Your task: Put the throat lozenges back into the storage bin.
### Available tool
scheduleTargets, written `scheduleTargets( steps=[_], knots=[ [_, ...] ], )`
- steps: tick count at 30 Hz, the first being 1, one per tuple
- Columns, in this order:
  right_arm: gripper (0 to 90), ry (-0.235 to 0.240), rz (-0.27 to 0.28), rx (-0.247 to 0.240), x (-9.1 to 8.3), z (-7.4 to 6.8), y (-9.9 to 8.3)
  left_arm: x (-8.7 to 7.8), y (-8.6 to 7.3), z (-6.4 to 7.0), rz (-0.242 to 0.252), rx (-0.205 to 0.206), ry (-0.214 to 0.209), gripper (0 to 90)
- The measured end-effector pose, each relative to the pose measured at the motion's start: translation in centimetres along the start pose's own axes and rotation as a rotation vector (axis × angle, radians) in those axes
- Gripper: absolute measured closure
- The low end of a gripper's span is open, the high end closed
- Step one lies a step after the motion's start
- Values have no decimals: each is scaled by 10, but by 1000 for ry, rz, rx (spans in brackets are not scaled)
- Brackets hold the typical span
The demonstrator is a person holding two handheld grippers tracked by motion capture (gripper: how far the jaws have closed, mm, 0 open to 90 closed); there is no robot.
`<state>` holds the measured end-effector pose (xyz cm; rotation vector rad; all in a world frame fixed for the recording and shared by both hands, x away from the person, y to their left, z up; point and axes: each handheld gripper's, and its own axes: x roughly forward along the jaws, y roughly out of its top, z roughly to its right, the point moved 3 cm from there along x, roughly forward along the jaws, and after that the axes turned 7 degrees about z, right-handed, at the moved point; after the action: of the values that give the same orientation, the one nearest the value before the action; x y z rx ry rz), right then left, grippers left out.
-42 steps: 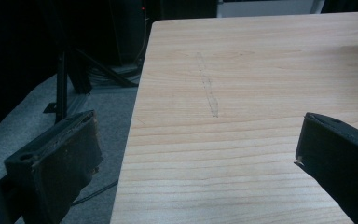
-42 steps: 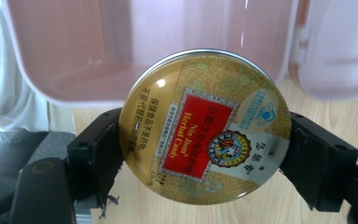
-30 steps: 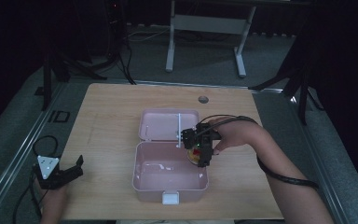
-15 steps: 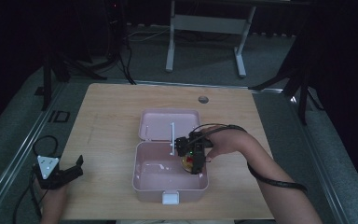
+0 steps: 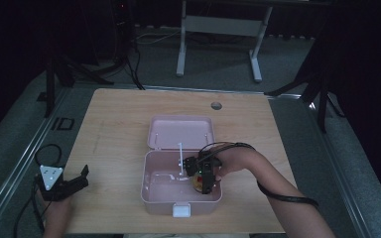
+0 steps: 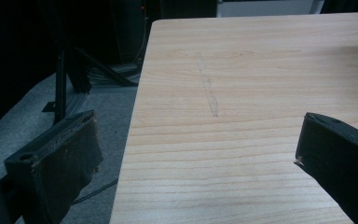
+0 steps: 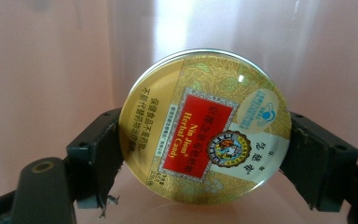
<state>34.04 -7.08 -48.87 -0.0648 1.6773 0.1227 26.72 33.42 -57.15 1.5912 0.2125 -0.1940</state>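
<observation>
A round gold candy tin (image 7: 204, 126) with a red label sits between the jaws of my right gripper (image 7: 205, 149), which is shut on its rim. In the high view the right gripper (image 5: 202, 179) reaches down into the right side of the open pink box (image 5: 154, 198), with the tin (image 5: 197, 184) showing as a small yellow patch below it. The box's lid (image 5: 179, 132) lies flat behind the base. My left gripper (image 5: 74, 184) stands open at the table's front left edge, with nothing between its jaws and bare wood (image 6: 242, 93) ahead.
A white stick (image 5: 180, 157) stands upright at the back wall of the box. A round cable hole (image 5: 216, 105) sits near the table's far edge. Beyond the table's left edge lies grey floor (image 6: 93, 98) with dark stands.
My right gripper has moved toward the person and down into the box's base, carrying the tin. The left gripper has stayed in place.
</observation>
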Motion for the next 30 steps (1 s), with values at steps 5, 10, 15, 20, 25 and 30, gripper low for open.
scheduleTargets(
  steps=[5,10,15,20,25,30],
  knots=[
    [195,28,-16,6,10,-1,1,0,0,0,-1,-3,-1,4],
    [165,21,-3,15,10,-1,3,0,0,0,-2,1,0,4],
    [164,-2,37,24,-1,0,2,0,0,0,-2,3,0,4],
    [164,-18,74,21,-14,-2,-2,0,0,0,-2,3,0,4],
    [147,-3,159,36,-32,-6,-8,0,0,0,-3,6,1,4],
    [135,-27,226,50,-55,-9,-22,0,0,0,-2,4,0,4]
  ],
)
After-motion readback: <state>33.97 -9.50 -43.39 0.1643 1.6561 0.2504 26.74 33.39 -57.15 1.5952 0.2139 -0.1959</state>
